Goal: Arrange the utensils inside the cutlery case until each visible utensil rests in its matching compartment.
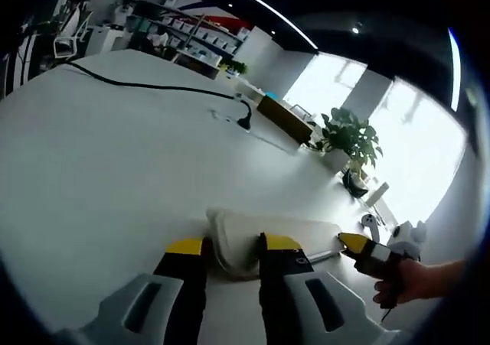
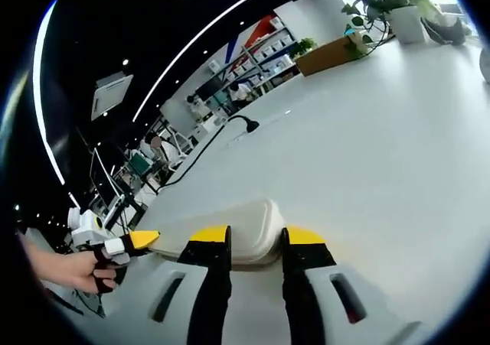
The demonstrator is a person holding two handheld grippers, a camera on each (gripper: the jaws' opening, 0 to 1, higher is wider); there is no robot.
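Both my tongs, left (image 1: pixel 233 245) and right (image 2: pixel 256 235), are spread and pinch nothing. The cutlery case (image 1: pixel 260 234) lies closed on the table (image 1: pixel 115 169) just ahead of both. No utensils visible; sorting looks unstarted.

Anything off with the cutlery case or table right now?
Nothing stands out. The cream cutlery case lies closed and flat on the white table, no utensils out. Left gripper and right gripper are open at opposite ends of it.
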